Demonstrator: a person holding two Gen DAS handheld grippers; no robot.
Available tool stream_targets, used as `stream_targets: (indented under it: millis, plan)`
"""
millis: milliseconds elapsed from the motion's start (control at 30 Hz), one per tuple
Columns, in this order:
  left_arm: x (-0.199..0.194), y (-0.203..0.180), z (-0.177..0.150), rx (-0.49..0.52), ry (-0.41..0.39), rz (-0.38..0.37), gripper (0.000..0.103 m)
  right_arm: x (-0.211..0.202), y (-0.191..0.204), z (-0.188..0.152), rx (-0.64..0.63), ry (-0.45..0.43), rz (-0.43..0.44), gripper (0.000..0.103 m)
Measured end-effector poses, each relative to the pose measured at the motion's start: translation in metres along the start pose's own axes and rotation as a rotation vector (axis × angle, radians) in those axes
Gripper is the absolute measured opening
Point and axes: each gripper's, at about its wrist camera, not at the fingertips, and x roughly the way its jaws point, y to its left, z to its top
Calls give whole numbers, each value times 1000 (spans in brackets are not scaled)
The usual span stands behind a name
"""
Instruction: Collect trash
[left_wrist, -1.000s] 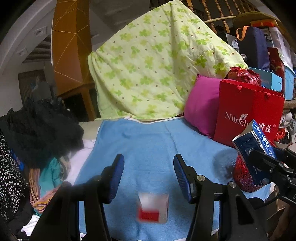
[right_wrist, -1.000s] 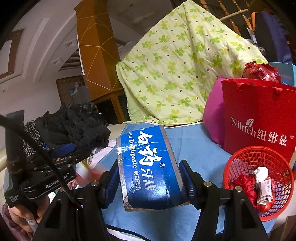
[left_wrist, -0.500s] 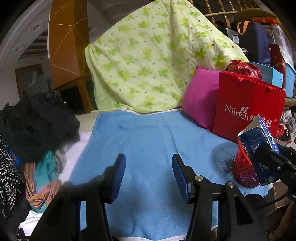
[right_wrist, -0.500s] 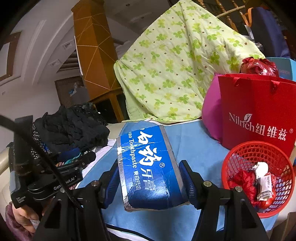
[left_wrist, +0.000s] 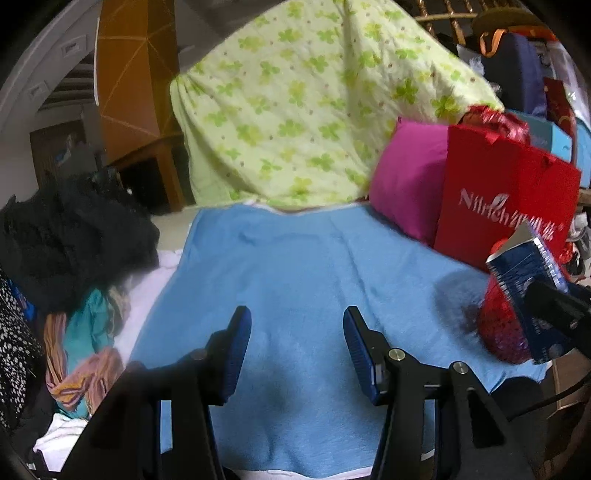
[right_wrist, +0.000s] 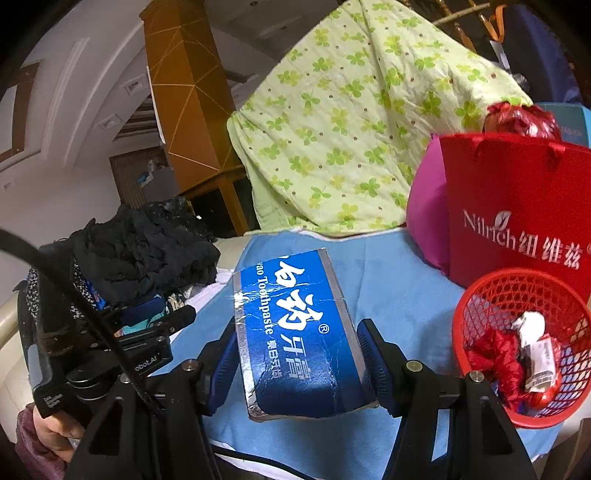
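Writing on box: the blue toothpaste box (right_wrist: 299, 332) shows large white Chinese characters, the word "Toothpaste" and an ® mark; its edges are silver.
Writing on bag: the red bag (right_wrist: 517, 206) reads "Nilrich" with a leaf mark and three Chinese characters.
Writing on left tool: part of a word ending in "obot.AI" shows on the black body in the right view.
Right tongs (right_wrist: 301, 354): they pinch the box from both sides, its far end raised above the blue towel (right_wrist: 399, 280).
Left tongs (left_wrist: 297, 347): they stand spread with nothing between the blue pads, above the towel.
Box position: it is in the air, left of the red basket (right_wrist: 480, 295), not inside it.
Basket: it stands on the towel just in front of the bag and holds red wrappers and a white crumpled piece with a barcode label.
Change from earlier: one second ago a small red and white packet was falling between the left tongs; now it is out of view. The right grip on the box is the same.
Background: a green clover quilt (left_wrist: 314, 110), a pink pillow (left_wrist: 406, 177), dark clothes (left_wrist: 66, 236) at the left.
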Motion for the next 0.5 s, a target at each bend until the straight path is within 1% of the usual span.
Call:
stream_targets:
  millis: [100,167,200,233,267,367,400,433,500]
  plan:
    - [38,7,-15,-7,71,0,55,24,-7,-11,11,56,-13,65]
    - [73,17,-30,-40,157,0,55,41,-10,-20,6,95,-25,65]
    - [88,22,-35,-58,196,2,55,55,-13,-26,11,129,-31,65]
    - [103,29,-42,-81,245,16,55,62,-15,-29,19,149,-31,65]
    - [113,34,-47,-99,275,27,54,72,-18,-33,32,173,-27,65]
    - [142,44,-60,-116,324,50,56,87,-21,-38,34,200,-27,65]
    - [149,45,-62,-114,329,52,60,93,-22,-39,30,209,-31,65]
    - [161,47,-66,-115,343,50,61,97,-23,-39,30,213,-33,65]
    - [180,50,-70,-117,368,50,61,106,-28,-41,32,222,-41,65]
